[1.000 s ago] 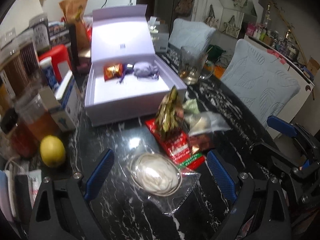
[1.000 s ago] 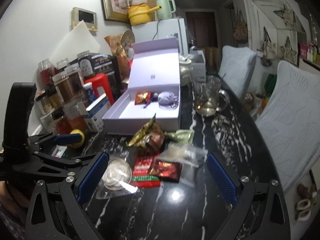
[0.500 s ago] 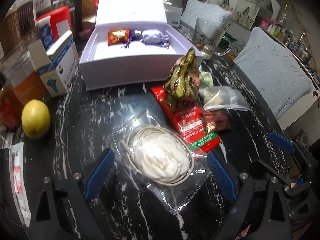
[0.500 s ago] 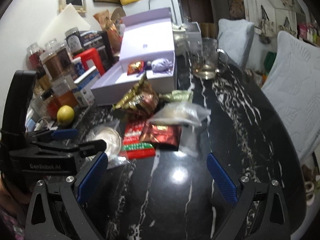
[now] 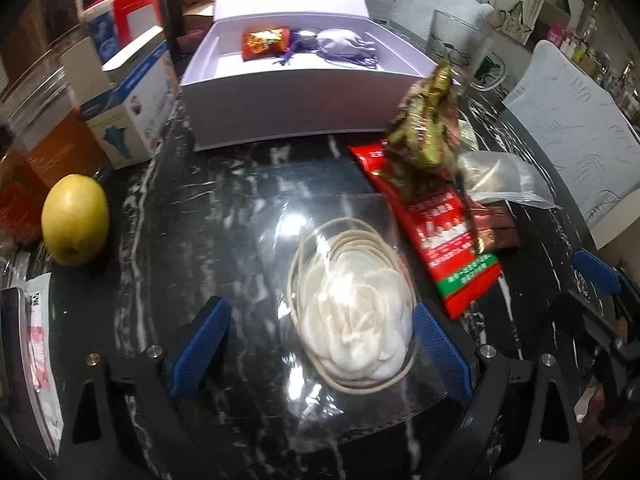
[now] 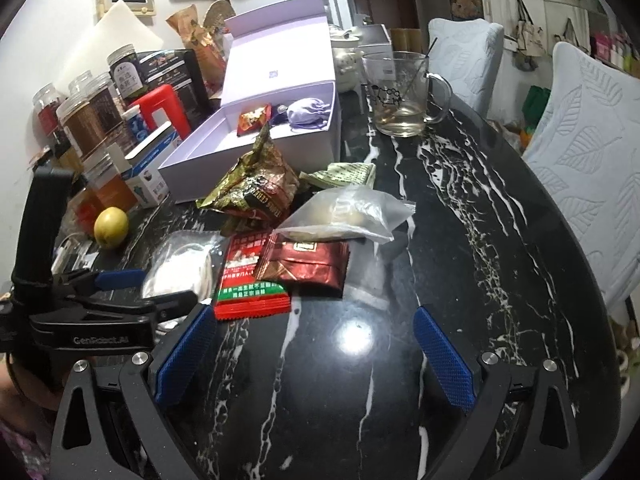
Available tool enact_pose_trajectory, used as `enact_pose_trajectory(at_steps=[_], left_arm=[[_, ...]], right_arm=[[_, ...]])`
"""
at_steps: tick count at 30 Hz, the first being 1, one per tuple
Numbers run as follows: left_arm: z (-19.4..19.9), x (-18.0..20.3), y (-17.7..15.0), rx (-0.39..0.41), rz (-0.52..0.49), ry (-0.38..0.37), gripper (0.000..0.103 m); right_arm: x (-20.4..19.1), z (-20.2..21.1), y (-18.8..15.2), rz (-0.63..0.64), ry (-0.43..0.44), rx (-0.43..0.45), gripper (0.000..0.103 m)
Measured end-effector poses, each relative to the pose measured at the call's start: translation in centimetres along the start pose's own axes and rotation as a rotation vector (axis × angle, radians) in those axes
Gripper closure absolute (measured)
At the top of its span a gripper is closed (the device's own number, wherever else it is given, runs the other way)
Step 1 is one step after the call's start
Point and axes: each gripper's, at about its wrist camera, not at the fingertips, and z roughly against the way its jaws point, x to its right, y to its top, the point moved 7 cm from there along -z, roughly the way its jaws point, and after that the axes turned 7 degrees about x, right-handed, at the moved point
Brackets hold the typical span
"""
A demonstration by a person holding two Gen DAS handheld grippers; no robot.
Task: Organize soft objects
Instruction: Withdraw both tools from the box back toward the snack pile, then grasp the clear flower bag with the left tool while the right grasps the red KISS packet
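A clear bag with a white fabric flower and cord (image 5: 356, 312) lies on the black marble table, between the fingers of my open left gripper (image 5: 320, 344); it also shows in the right wrist view (image 6: 180, 264). Beside it lie a red-green packet (image 5: 444, 236), a gold-green crumpled bag (image 5: 428, 124), a dark red sachet (image 6: 308, 266) and a frosted pouch (image 6: 348, 216). The open lilac box (image 5: 288, 96) holds a red pouch (image 5: 264, 40) and a lilac pouch (image 5: 344, 46). My right gripper (image 6: 314, 354) is open and empty over bare table.
A lemon (image 5: 76, 218), a blue-white carton (image 5: 132, 108) and several jars (image 6: 88, 120) crowd the left side. A glass mug (image 6: 404, 92) stands behind the box. Padded chairs (image 6: 592, 152) line the table's right edge.
My left gripper has moved forward and down, so the flower bag now lies between its fingers. The right gripper has tilted down a little toward the table.
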Motion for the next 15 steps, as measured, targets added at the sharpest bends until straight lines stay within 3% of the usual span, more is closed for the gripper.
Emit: enact_pose_trajectory(at_steps=[9, 13, 15], left_arm=[[0.0, 0.4, 0.3, 0.013, -0.007, -0.064, 0.008], [-1.0, 0.6, 0.5, 0.013, -0.072, 0.009, 0.008], [-1.2, 0.9, 0.6, 0.022, -0.102, 0.009, 0.008]], right_arm=[[-0.2, -1.5, 0.6, 0.006, 0.002, -0.02, 0.002], [-0.2, -1.8, 0.8, 0.009, 0.003, -0.022, 0.002], [-0.1, -1.9, 0.9, 0.01, 0.003, -0.025, 0.002]])
